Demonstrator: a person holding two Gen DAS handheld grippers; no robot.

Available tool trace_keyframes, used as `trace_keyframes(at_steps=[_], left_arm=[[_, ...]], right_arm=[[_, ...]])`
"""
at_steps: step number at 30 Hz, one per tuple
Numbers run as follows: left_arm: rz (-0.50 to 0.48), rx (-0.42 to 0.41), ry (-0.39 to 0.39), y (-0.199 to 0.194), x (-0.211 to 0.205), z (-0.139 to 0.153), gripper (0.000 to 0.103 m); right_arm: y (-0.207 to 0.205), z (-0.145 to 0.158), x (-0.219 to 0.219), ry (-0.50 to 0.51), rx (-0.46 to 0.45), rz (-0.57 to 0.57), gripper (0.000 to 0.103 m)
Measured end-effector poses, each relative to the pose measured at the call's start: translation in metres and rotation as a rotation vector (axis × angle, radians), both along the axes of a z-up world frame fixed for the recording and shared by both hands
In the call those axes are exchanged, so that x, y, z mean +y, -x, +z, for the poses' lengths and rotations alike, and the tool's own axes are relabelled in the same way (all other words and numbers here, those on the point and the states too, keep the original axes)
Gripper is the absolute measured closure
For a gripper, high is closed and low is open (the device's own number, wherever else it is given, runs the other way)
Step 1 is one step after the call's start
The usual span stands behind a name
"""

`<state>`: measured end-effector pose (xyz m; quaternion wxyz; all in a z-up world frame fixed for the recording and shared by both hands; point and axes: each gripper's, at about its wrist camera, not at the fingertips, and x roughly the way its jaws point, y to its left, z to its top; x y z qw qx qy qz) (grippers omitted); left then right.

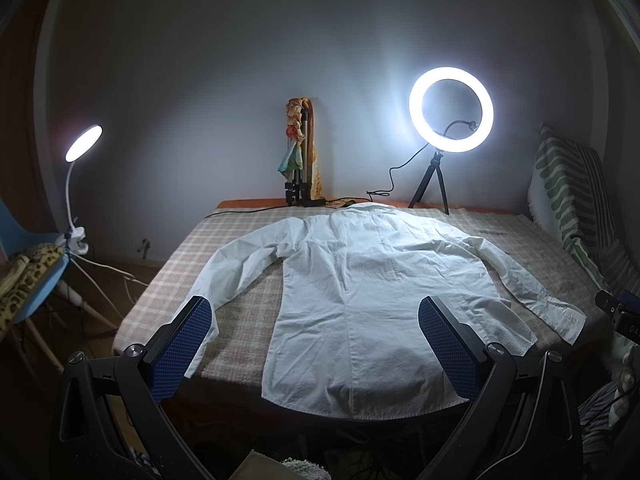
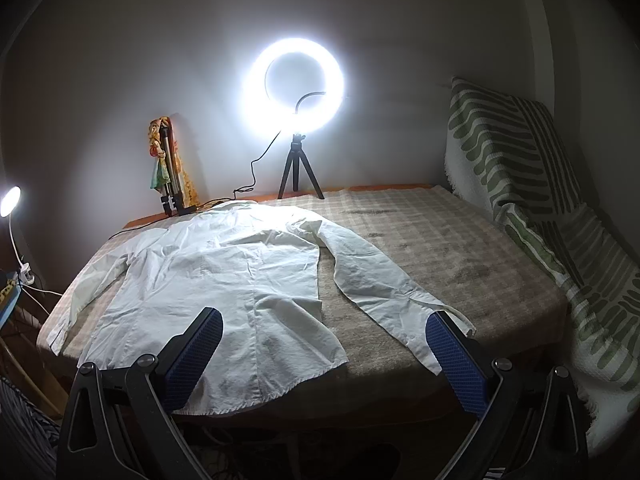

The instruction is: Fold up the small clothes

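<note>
Checked cloth [image 1: 248, 248] covers the bench, lit by a ring light [image 1: 451, 109] at the far edge and a clip lamp [image 1: 83, 143] at the left. White long-sleeved shirt [image 1: 360, 288] is laid flat on the cloth, back up, collar toward the wall, sleeves spread outward. Left hand-held gripper [image 1: 315, 347] and right hand-held gripper [image 2: 325, 358] are held above the near hem, jaws wide apart, nothing grasped.
</note>
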<state>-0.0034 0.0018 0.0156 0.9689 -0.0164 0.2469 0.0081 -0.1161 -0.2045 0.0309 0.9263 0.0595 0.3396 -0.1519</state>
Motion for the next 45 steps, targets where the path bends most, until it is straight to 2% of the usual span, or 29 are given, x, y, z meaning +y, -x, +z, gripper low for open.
trace_keyframes(at_steps=[12, 19, 23, 27, 29, 31, 35, 37, 39, 41, 45], left_arm=[[0.01, 0.032, 0.004, -0.011, 0.011, -0.008, 0.0], [0.0, 0.033, 0.046, -0.028, 0.043, -0.009, 0.0], [-0.02, 0.026, 0.067, -0.038, 0.067, -0.008, 0.001], [0.029, 0.036, 0.047, -0.052, 0.093, -0.012, 0.012], [0.038, 0.053, 0.075, -0.06, 0.108, -0.016, 0.019], [0.043, 0.08, 0.119, -0.069, 0.126, -0.021, 0.02], [0.071, 0.116, 0.148, -0.081, 0.157, -0.031, 0.029], [0.089, 0.142, 0.188, -0.088, 0.177, -0.038, 0.033], [0.104, 0.169, 0.229, -0.095, 0.195, -0.046, 0.048], [0.121, 0.202, 0.263, -0.102, 0.213, -0.057, 0.052], [0.156, 0.276, 0.32, -0.114, 0.242, -0.085, 0.073]], right_arm=[[-0.009, -0.002, 0.0, -0.001, 0.004, 0.006, 0.0], [-0.028, -0.002, 0.006, -0.003, 0.009, 0.02, 0.0], [-0.046, 0.003, 0.016, -0.001, -0.004, 0.07, 0.001], [-0.072, 0.008, 0.028, -0.033, -0.018, 0.131, 0.004], [-0.088, 0.009, 0.033, -0.05, -0.017, 0.156, 0.006], [-0.103, 0.008, 0.038, -0.083, -0.012, 0.188, 0.006], [-0.131, 0.007, 0.048, -0.133, -0.036, 0.251, 0.008], [-0.146, 0.006, 0.057, -0.136, -0.03, 0.278, 0.015], [-0.162, 0.004, 0.066, -0.157, -0.012, 0.309, 0.016], [-0.175, 0.001, 0.073, -0.181, 0.003, 0.332, 0.016], [-0.2, -0.007, 0.092, -0.168, 0.033, 0.38, 0.018]])
